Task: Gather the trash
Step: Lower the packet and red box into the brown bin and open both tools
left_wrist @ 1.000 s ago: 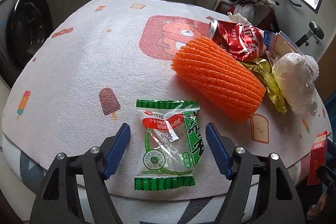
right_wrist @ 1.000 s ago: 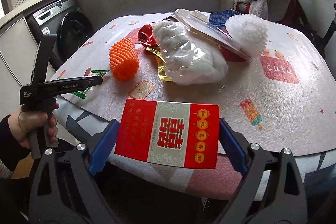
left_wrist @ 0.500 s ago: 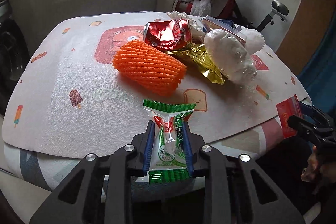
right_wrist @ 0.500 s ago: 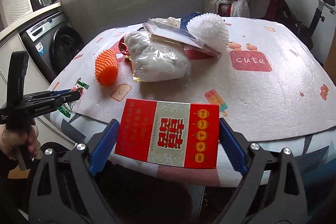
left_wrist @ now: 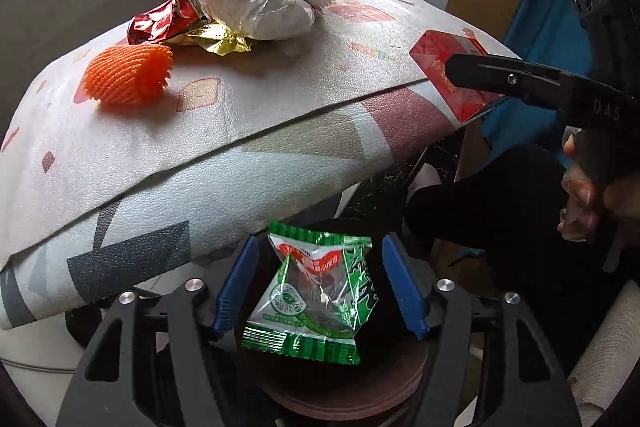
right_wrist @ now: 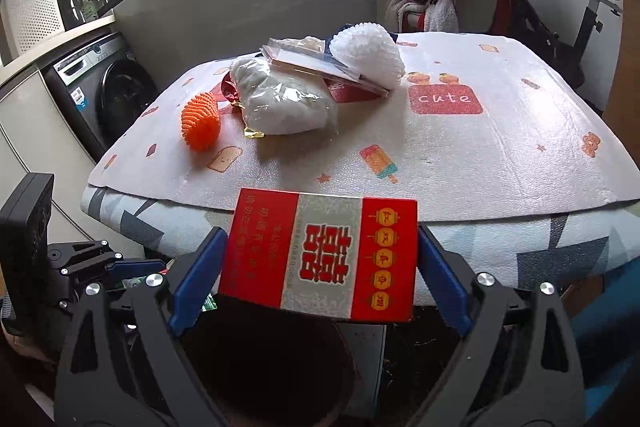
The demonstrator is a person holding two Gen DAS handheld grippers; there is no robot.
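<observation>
Green wrapper between parted left hand-held gripper; right hand-held gripper grasps one red box.

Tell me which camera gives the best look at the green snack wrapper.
The left wrist view. The green snack wrapper fills the gap between the open left gripper, label facing the camera, over a dark bin. The right wrist view shows only a green sliver at the left gripper.
</observation>
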